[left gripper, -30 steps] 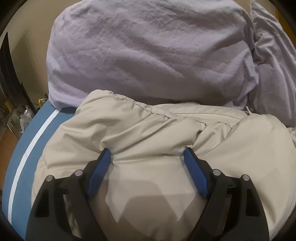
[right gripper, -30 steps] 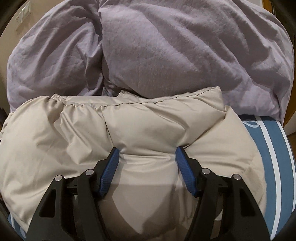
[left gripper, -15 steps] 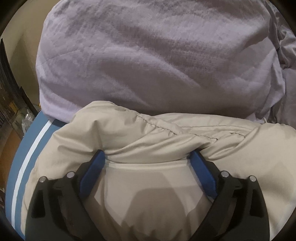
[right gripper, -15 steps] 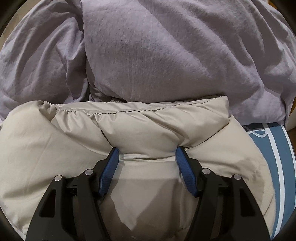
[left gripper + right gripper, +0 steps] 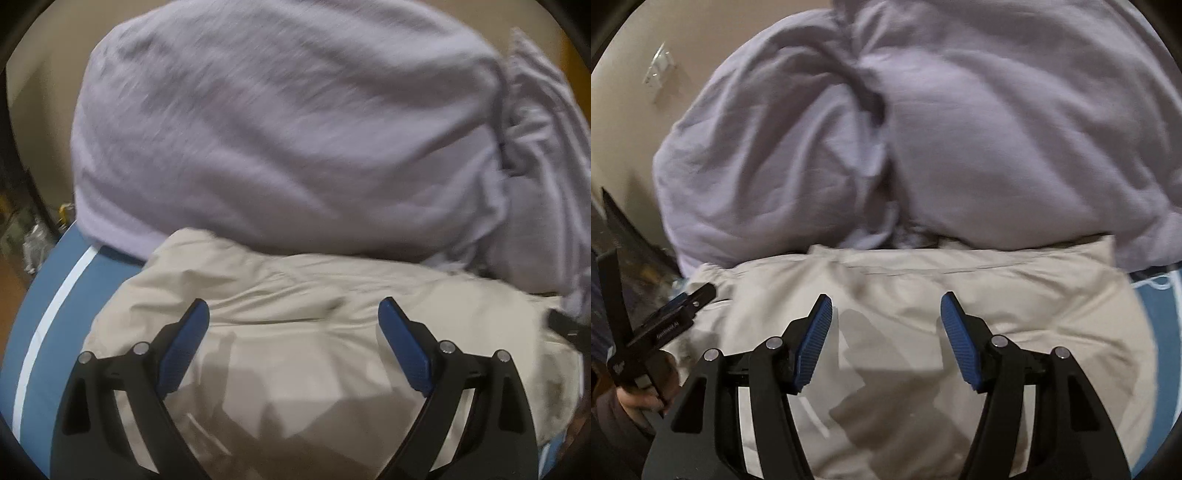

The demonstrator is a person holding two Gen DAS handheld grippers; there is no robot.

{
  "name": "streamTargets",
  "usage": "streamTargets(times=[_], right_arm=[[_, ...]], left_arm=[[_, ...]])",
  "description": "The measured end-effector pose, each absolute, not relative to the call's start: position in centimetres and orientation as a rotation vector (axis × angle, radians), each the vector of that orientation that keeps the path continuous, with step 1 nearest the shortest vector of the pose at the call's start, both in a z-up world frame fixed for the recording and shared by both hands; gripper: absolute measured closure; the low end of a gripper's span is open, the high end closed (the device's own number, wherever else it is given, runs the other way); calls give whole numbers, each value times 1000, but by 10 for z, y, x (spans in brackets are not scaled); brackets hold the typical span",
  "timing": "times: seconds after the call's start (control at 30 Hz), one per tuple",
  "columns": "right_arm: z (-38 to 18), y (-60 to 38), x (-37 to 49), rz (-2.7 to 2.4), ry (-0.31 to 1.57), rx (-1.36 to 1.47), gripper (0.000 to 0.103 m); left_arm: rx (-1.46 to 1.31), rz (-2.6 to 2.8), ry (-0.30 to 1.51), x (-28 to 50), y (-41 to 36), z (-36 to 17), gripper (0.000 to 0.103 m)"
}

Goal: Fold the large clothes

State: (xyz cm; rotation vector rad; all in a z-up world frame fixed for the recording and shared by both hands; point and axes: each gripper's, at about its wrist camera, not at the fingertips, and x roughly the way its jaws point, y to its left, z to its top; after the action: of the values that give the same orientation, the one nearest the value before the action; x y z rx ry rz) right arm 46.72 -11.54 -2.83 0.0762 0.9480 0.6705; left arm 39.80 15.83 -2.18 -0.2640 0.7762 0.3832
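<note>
Both grippers, left [image 5: 293,314] and right [image 5: 886,308], gape empty over the puffy, light, slippery jacket [image 5: 295,354]; grip its far hem.

A blue bed [image 5: 51,295] with a white stripe carries a beige jacket [image 5: 295,332] and a lilac duvet [image 5: 277,129].

A beige wall [image 5: 635,122] fills ten o'clock, bearing a pale switch plate [image 5: 659,68]. Blue bedding [image 5: 40,295] with a white stripe [image 5: 55,306] lies at eight o'clock.
</note>
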Motion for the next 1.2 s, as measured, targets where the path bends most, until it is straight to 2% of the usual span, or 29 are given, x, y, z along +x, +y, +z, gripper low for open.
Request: streamTargets(times=[0.1,0.13,0.27,0.37,0.57,0.87,1.1,1.17,1.2], right_arm=[[-33,-92,468,685,977,27,40],[-38,-83,466,686,996,-1,45],[-56,-66,466,693,1043,-51,83],[-54,-68,468,677,1026,-62,97],[-54,-70,482,621,1001,-60,102],[-77,-65,492,567,1015,-61,102],[-71,-79,494,589,1011,4,102],[-64,-88,493,593,997,20,97],[-59,-93,493,591,985,22,90]], left_arm=[[-243,340,779,401,137,-18,10],[-233,333,784,402,131,-19,10],[-220,325,807,412,116,-24,10],[-204,322,808,419,114,-24,10],[-175,314,809,431,112,-27,10],[-137,316,843,440,107,-53,10],[-81,371,864,464,106,-78,10],[-76,379,869,470,107,-83,10],[-71,384,871,473,107,-85,10]])
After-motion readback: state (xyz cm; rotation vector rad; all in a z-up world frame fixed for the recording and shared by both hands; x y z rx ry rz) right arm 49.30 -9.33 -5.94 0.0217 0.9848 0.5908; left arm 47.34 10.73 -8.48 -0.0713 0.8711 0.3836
